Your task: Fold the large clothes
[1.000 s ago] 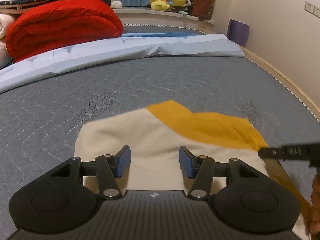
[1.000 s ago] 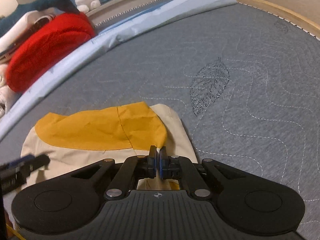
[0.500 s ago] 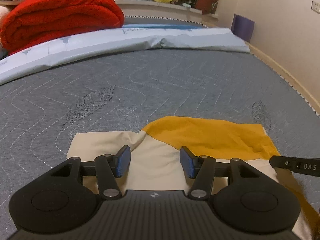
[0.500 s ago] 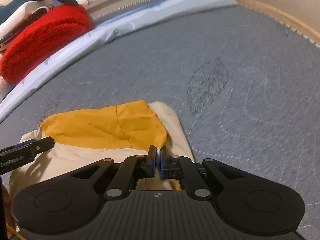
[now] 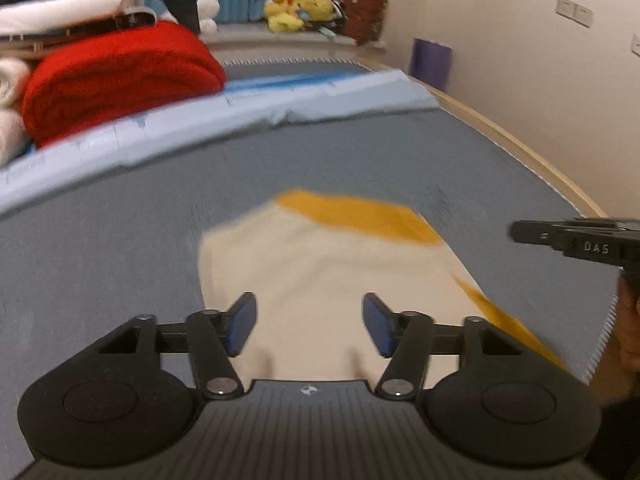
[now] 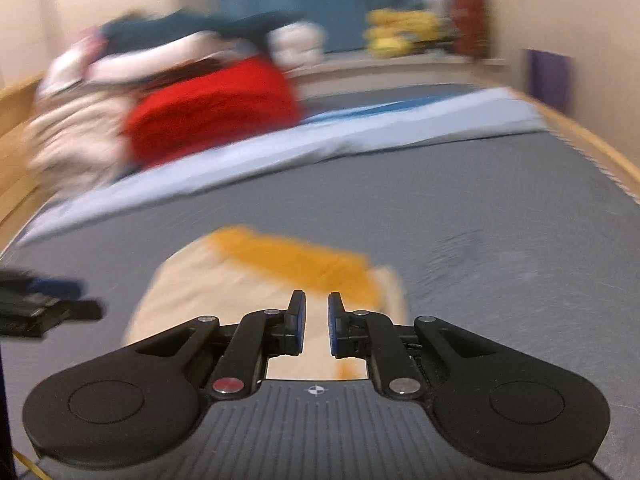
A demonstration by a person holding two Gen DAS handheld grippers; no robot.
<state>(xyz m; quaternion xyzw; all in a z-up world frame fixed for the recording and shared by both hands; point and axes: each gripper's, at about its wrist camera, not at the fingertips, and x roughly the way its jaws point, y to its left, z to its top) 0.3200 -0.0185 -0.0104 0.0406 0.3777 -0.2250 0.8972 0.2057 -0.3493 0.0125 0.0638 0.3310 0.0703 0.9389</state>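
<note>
One folded cream-and-mustard garment [image 5: 320,264] lies flat on the grey quilted bed [image 5: 120,216]. Above its near edge the left gripper [image 5: 309,325] is spread wide; the right gripper [image 6: 317,322] is parted a little — neither holds cloth. A red blanket [image 5: 120,80] sits beyond.

A grey quilted bed [image 5: 120,248] is filling both views, with a wooden frame [image 5: 532,152] running along its right edge. A folded cream and orange garment [image 5: 320,264] is lying flat on it near the front. Further back, a light blue sheet [image 5: 200,128] is stretching across the bed from side to side. Behind the sheet, a rolled red blanket [image 5: 120,76] is sitting at the left, with pale bedding [image 6: 68,140] lying just beside it. Both views are blurring with motion.
</note>
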